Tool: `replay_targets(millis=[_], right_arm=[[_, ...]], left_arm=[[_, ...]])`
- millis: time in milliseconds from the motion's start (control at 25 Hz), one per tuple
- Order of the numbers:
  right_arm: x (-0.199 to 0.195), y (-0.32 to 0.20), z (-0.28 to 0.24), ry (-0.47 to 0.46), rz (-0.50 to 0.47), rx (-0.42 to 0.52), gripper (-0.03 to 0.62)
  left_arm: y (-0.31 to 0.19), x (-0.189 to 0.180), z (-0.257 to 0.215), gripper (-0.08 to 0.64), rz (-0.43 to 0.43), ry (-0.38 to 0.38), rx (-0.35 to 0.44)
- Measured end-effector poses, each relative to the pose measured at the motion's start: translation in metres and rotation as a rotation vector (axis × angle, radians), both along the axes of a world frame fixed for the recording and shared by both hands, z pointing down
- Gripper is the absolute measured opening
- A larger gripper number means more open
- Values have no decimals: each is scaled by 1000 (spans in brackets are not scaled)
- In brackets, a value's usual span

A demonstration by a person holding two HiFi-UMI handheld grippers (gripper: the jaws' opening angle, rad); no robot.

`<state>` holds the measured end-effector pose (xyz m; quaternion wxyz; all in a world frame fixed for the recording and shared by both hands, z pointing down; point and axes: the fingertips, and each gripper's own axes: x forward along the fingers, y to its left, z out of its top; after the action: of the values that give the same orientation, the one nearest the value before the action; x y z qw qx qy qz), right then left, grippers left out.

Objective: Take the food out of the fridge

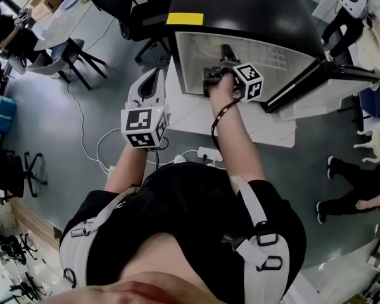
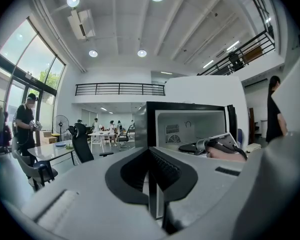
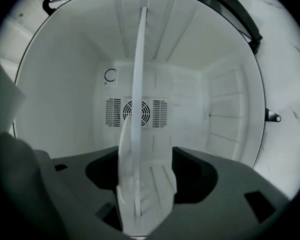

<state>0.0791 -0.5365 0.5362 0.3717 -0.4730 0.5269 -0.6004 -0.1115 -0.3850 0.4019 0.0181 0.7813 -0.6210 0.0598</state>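
The right gripper [image 3: 146, 176] is inside the fridge [image 1: 240, 8], its jaws clenched on a thin white panel [image 3: 138, 84] that stands on edge and reaches up toward the fridge's ceiling; whether it is a plate or a tray bearing the food I cannot tell, and no food as such shows anywhere in the fridge. To bring it out well, I judge a straight, level pull back through the fridge's mouth best, since so flat and smooth a piece held by one edge may pivot or slip, and its top looks close to the ceiling. The panel looks like rigid matt plastic, ribbed on one face low near the jaws. The fridge's inside is moulded white plastic, with ridged rails [image 3: 225, 109] on its right wall and a slatted fan vent [image 3: 136, 113] in its back wall; its outside is glossy black. The left gripper [image 2: 152, 181] hangs outside, in front of the fridge, jaws pressed together on nothing, their dark pads finely ribbed
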Motion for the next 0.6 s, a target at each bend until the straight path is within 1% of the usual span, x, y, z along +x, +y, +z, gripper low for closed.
replay_targets(millis=[80, 120, 240, 440, 480, 560, 600], right_arm=[[1, 6, -2, 13, -15, 7, 271], [1, 9, -4, 16, -25, 13, 252], [1, 18, -11, 4, -62, 36, 168], [4, 31, -15, -37, -93, 57, 143], [5, 34, -17, -45, -98, 64, 124], [7, 41, -23, -54, -110, 82, 54], [8, 44, -26, -60, -114, 90, 35]], left_arm=[[-1, 1, 1, 2, 6, 4, 0], [-2, 3, 1, 2, 10, 5, 0], [-3, 9, 1, 2, 27, 7, 2], [-5, 22, 1, 2, 59, 17, 2], [-5, 25, 1, 2, 67, 19, 3], [-5, 30, 1, 2, 80, 22, 4], [-5, 32, 1, 2, 85, 24, 5]])
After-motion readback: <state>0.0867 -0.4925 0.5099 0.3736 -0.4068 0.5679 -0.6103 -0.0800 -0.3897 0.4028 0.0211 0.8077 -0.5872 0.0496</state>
